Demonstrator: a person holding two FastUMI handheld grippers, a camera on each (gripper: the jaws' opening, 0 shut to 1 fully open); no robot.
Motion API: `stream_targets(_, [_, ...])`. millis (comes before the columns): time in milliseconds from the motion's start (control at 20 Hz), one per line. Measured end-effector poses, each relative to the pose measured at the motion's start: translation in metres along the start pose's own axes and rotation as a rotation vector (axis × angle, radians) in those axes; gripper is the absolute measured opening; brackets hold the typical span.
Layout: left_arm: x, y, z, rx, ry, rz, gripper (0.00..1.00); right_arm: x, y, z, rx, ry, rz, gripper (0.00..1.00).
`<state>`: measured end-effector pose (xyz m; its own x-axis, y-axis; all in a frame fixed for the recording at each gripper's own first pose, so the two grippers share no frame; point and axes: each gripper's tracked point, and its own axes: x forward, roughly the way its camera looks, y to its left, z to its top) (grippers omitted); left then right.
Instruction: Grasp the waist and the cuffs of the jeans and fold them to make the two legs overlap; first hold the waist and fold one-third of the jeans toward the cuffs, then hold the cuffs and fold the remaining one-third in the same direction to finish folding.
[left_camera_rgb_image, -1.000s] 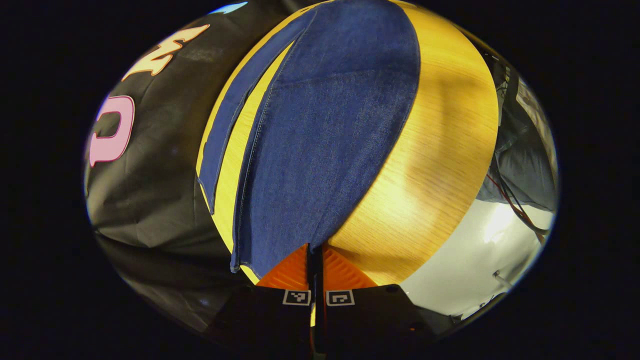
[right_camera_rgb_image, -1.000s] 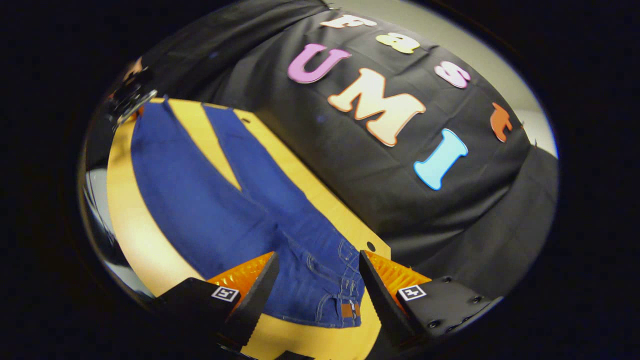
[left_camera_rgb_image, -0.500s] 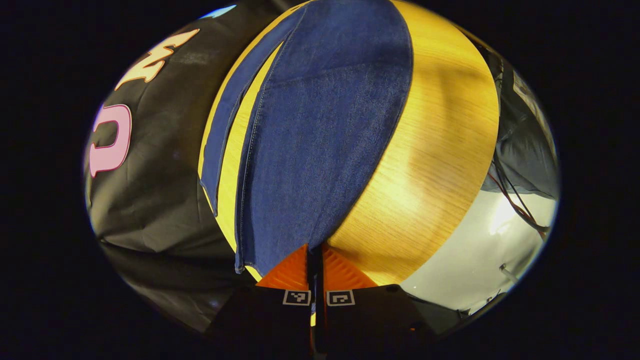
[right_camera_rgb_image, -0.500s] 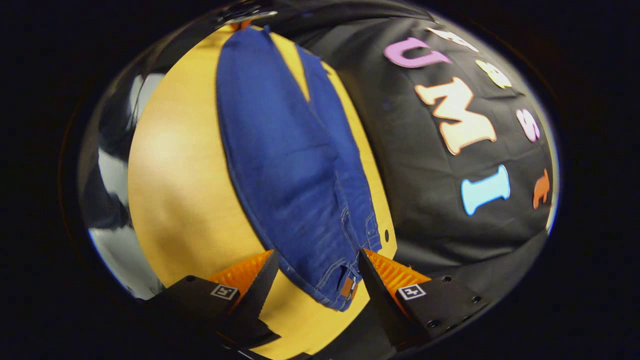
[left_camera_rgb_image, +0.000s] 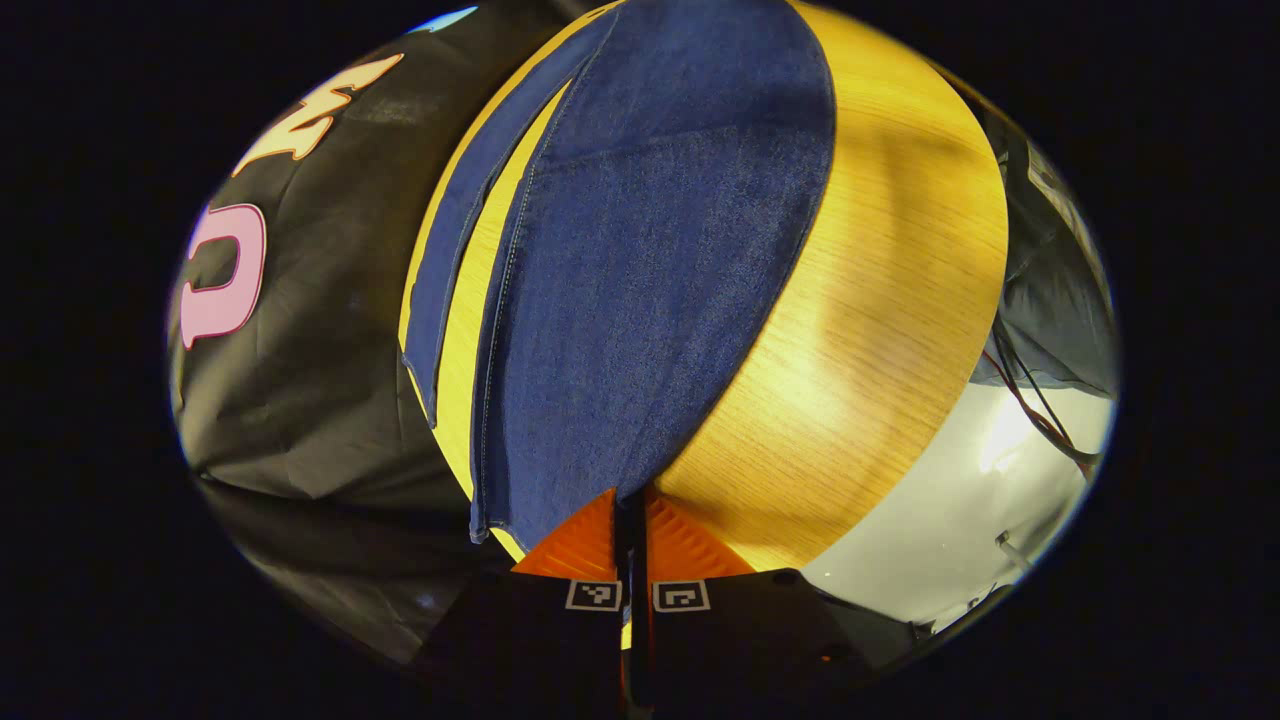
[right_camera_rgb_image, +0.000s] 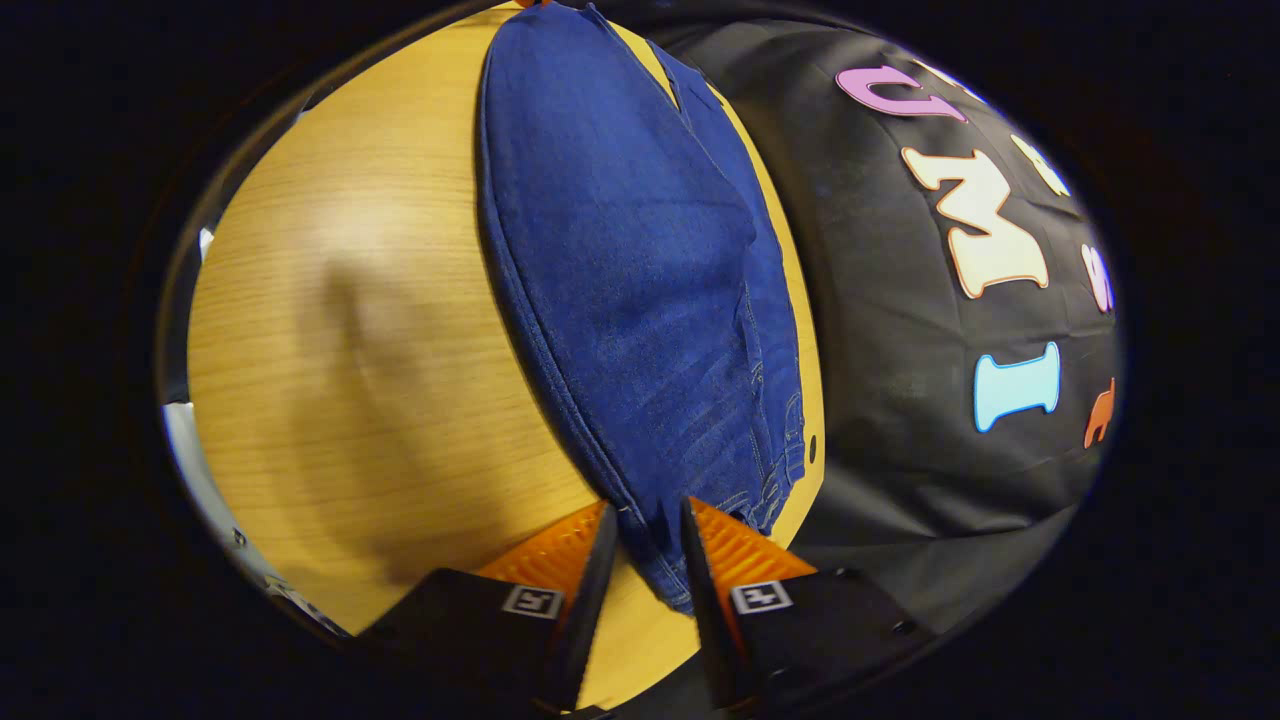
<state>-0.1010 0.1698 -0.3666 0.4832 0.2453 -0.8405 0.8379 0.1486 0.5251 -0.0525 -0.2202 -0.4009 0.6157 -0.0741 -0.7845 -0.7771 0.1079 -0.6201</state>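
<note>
Denim jeans (right_camera_rgb_image: 640, 260) spread flat on the wooden table (right_camera_rgb_image: 350, 340).
My left gripper (left_camera_rgb_image: 632, 500) pinches a cuff; my right gripper (right_camera_rgb_image: 645, 545) straddles the waist, not yet clamped.

R gripper (right_camera_rgb_image: 645, 520) jaws narrowed round jeans (right_camera_rgb_image: 640, 280) waist

No readable words or numbers appear. Small square black-and-white code markers sit on each hand-held gripper (left_camera_rgb_image: 630, 520) (right_camera_rgb_image: 645, 525) body at 6 o'clock, bearing no legible text.

The jeans (left_camera_rgb_image: 650, 280) run past the top edge; the floor cables (left_camera_rgb_image: 1035, 400) are too small to tell.
</note>
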Motion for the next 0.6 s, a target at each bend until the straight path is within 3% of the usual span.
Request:
stream_targets(50, [0.000, 0.000, 0.000, -0.006, 0.000, 0.002, 0.00, 0.001, 0.003, 0.000, -0.008, 0.008, 0.007, 0.23])
stream_targets(100, [0.001, 0.001, 0.000, -0.016, 0.000, 0.005, 0.00, 0.003, 0.002, 0.000, 0.002, 0.011, 0.001, 0.11])
stream_targets(200, [0.001, 0.002, 0.000, -0.063, 0.005, 0.004, 0.00, 0.002, -0.006, -0.002, 0.080, 0.011, -0.012, 0.02])
stream_targets(300, [-0.001, 0.001, 0.002, -0.169, 0.024, -0.033, 0.00, 0.000, -0.015, -0.001, 0.170, 0.010, -0.034, 0.02])
stream_targets(400, [-0.005, 0.014, 0.005, -0.265, 0.045, -0.024, 0.00, -0.009, -0.026, 0.004, 0.245, -0.012, -0.079, 0.02])
stream_targets(600, [-0.017, 0.061, 0.016, -0.407, 0.056, 0.095, 0.00, -0.025, -0.074, 0.017, 0.401, -0.069, -0.175, 0.02])
